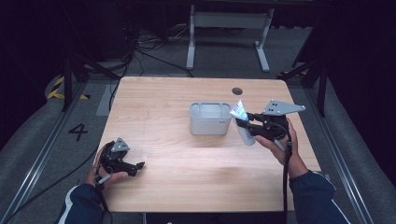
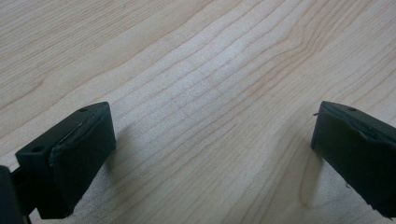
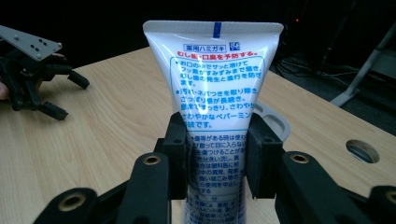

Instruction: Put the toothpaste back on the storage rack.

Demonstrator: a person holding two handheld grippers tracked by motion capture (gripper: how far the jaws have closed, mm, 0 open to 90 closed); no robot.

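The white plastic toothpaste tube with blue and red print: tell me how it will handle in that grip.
The white plastic toothpaste tube with blue and red print probably dents rather than resists: the right gripper clamps its soft middle. Its glossy skin looks slippery, so it might slide. Held crimped end up beside the grey plastic bin, it seems light and likely to sway.

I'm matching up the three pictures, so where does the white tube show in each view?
High view: the white tube stands right of centre, clamped in the right gripper beside the grey container.
Left gripper view: bare wooden table between open jaws; no tube here.
Right gripper view: the tube rises at centre, pinched between the jaws.
Shared landmark: the light wooden tabletop.
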